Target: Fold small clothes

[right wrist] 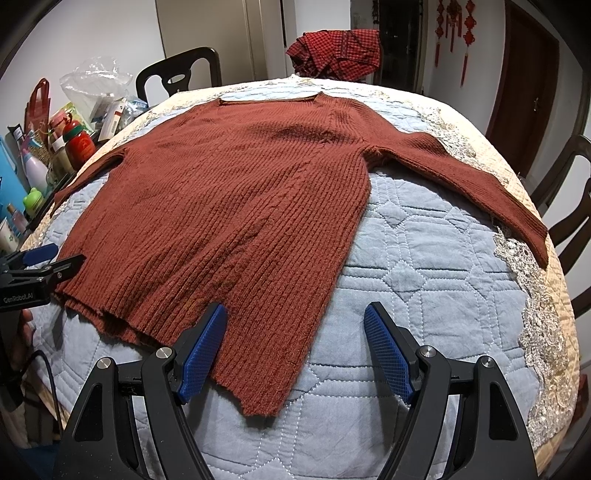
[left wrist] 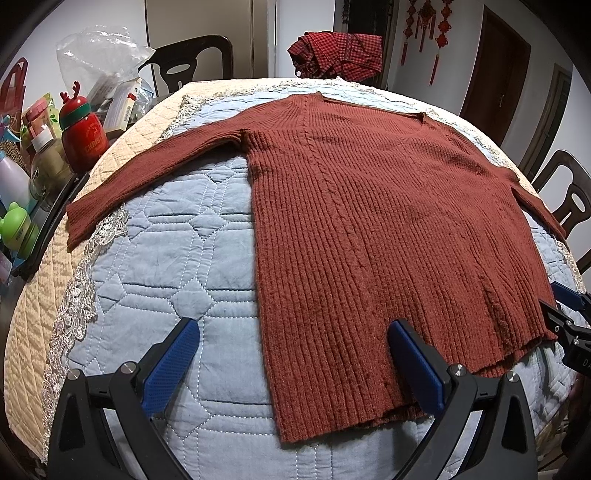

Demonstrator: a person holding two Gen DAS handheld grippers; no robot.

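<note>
At the far left, clutter crowds the surface's edge: a clear plastic bag (left wrist: 99,51), a red bottle (left wrist: 83,138) with a reindeer cap, a white bottle (left wrist: 13,181) and a green toy (left wrist: 18,229). A dark chair (left wrist: 192,61) stands behind them.

A blue quilt (left wrist: 184,251) with a cream border and lace trim covers the surface. The sweater (left wrist: 369,221), rust-brown and ribbed, lies flat on it, neckline away from the cameras and hem toward them. Its left sleeve (left wrist: 147,177) stretches out to the quilt's lace edge; its right sleeve (right wrist: 461,177) reaches toward the opposite edge.

The left gripper (left wrist: 293,362) hangs wide open over the hem's left corner, holding nothing: one blue pad over bare quilt, the other over the knit. Whether the pads touch the cloth I cannot tell.

The right gripper (right wrist: 295,350) is likewise spread wide and empty at the hem's right corner, its left pad over the sweater, its right pad over quilt. Each gripper shows at the edge of the other's view, beside the hem.

Beyond the neckline, a red checked garment (left wrist: 336,55) sits bunched at the far edge. Red knotted ornaments (left wrist: 424,29) hang on the wall, a dark door (left wrist: 495,74) stands to their right, and another chair (left wrist: 569,195) sits at the right side.
</note>
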